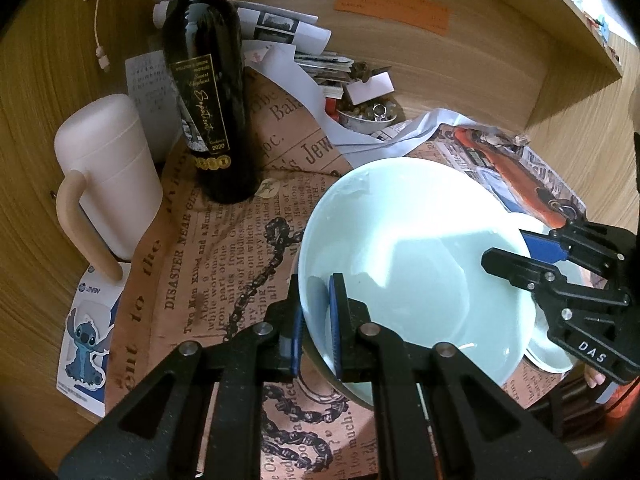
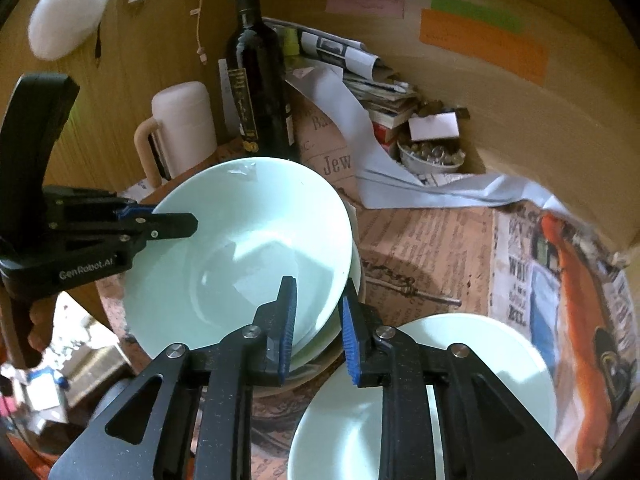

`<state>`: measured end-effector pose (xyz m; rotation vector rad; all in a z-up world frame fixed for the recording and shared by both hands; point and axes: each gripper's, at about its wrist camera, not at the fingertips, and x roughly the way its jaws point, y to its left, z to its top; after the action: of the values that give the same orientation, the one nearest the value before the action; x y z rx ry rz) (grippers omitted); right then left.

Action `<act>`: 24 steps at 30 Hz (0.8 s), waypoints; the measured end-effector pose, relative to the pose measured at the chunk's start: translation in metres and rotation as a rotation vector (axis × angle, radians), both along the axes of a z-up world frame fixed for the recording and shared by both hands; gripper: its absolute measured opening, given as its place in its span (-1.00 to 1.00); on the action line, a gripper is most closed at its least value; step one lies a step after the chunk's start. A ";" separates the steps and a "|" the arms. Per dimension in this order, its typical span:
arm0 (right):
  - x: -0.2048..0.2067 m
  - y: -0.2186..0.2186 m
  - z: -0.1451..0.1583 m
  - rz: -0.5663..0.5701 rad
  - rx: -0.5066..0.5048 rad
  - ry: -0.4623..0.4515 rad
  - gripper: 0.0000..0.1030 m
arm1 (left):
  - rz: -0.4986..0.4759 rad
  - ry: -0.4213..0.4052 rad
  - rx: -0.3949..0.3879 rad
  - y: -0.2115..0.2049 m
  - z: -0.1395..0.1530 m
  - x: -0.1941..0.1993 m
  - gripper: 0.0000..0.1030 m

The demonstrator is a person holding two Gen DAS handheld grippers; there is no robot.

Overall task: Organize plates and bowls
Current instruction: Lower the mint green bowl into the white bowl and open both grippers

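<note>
Bowl [image 1: 400, 264]: pale green, tilted, its mouth turned toward both cameras. It sits on the newsprint cover [image 1: 224, 248] and appears to rest in a second dish beneath it. It fills the space at 1 o'clock from the left tool and 11 o'clock from the right tool.
Plate [image 2: 500, 360]: flat on the cover, just beside the bowl at its 4 o'clock in the right wrist view and directly under the right tool. It looks like the nearest landing spot.
Wine bottle [image 1: 208, 100]: upright at the bowl's 11 o'clock and near it. This is the edge to mind if the bowl swings away.
Mug [image 1: 108, 176]: lidded, at the bowl's 9 o'clock, further off.
Left gripper [image 1: 318, 320]: clenched on the bowl's near rim, one pad inside and one outside.
Right gripper [image 2: 318, 332]: straddles the opposite rim with its jaws apart. No firm pinch shows, so I judge it released.
Open room: bare cover at 2 o'clock from the bowl in the right wrist view, and clutter beyond at 12.
</note>
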<state>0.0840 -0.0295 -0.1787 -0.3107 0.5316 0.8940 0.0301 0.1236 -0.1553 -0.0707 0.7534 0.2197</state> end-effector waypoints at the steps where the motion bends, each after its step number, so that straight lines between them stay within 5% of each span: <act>1: -0.001 0.000 -0.001 -0.009 -0.007 -0.020 -0.59 | 0.001 0.002 0.010 -0.001 0.000 0.001 -0.82; 6: -0.001 -0.002 -0.001 -0.017 -0.016 -0.059 -0.57 | 0.007 0.006 0.075 -0.005 0.000 0.004 -0.78; 13: -0.002 -0.006 0.005 -0.018 0.011 -0.063 -0.42 | -0.003 -0.004 0.017 0.003 0.006 0.000 -0.70; 16: 0.003 -0.013 0.007 -0.031 0.035 -0.052 -0.19 | -0.024 -0.025 -0.036 0.009 0.014 -0.006 -0.58; 19: 0.013 -0.019 0.009 -0.026 0.063 0.010 -0.16 | -0.029 -0.051 -0.070 0.013 0.022 -0.011 -0.36; 24: 0.034 -0.025 0.008 -0.004 0.110 0.151 -0.09 | -0.039 -0.096 -0.017 0.015 0.033 -0.021 -0.12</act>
<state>0.1175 -0.0548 -0.1709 -0.1428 0.6197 0.9443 0.0090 0.1385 -0.1222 -0.0821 0.6608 0.1720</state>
